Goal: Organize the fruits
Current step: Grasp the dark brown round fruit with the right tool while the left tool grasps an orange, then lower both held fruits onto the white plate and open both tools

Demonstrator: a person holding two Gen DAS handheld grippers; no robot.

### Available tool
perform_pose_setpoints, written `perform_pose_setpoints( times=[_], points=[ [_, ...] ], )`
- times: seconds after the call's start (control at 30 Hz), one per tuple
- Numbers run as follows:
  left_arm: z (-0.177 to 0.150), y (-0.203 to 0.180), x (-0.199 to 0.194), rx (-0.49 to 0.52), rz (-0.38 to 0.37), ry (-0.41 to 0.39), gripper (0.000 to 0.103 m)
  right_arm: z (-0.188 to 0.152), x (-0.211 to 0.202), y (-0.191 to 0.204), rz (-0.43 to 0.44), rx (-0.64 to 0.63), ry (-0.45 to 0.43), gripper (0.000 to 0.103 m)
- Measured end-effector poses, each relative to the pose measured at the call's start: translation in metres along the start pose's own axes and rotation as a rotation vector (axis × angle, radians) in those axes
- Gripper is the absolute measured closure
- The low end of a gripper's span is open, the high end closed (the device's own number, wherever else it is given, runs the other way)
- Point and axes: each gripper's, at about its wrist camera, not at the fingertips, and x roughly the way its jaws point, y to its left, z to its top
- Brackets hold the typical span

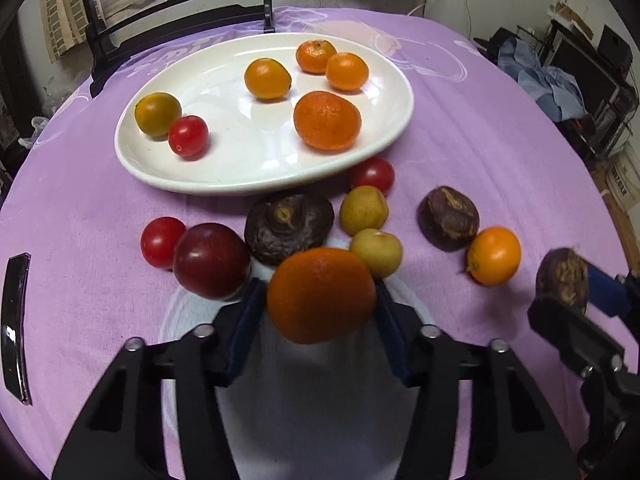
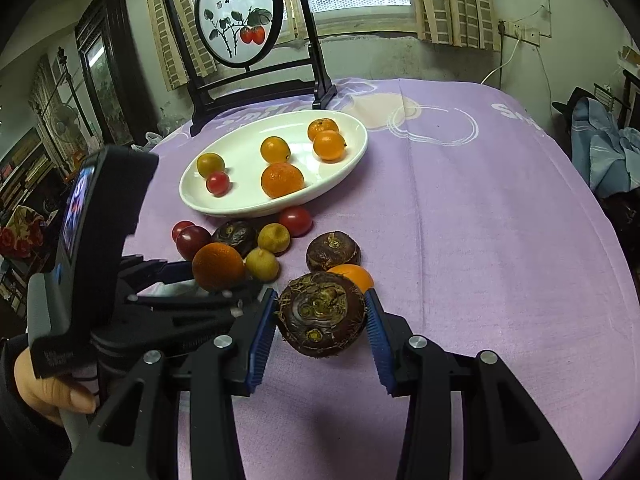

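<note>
Both claws are built from matte black plastic arms with slotted cut-outs and round silver screw heads at the joints. The left claw (image 1: 320, 300) has dark navy pads (image 1: 244, 320). The right claw (image 2: 320, 320) carries brighter blue ribbed pads (image 2: 262, 340). The left tool's body is a black block on a grey handle, with a small lit screen (image 2: 78, 208) and white lettering near its base.

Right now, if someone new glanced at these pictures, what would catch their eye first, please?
Most striking are the two grippers, each holding something: the left gripper grips an orange mandarin, and the right gripper grips a dark brown water chestnut. Beyond them, a white oval plate holds six small fruits, while more fruit lies scattered on the purple tablecloth in front of the plate.
</note>
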Motion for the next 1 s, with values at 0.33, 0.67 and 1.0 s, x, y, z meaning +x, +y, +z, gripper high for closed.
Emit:
perform_pose_setpoints(
  times=[0.33,0.67,1.0],
  points=[
    [-0.018,0.014,-0.024,0.015,-0.058,-0.017,0.058,-0.002,0.006,0.001,-0.007,-0.005,0.008,0.059],
    [-0.013,0.05,-0.059,0.002,-0.06,-0.087,0.059,0.001,0.009,0.011,0.008,-0.012,0.0,0.059],
    [0.048,0.072,-0.056,-0.019,-0.097,-0.122,0.059,0.058,0.002,0.037,0.033,-0.075,-0.065,0.059]
  ],
)
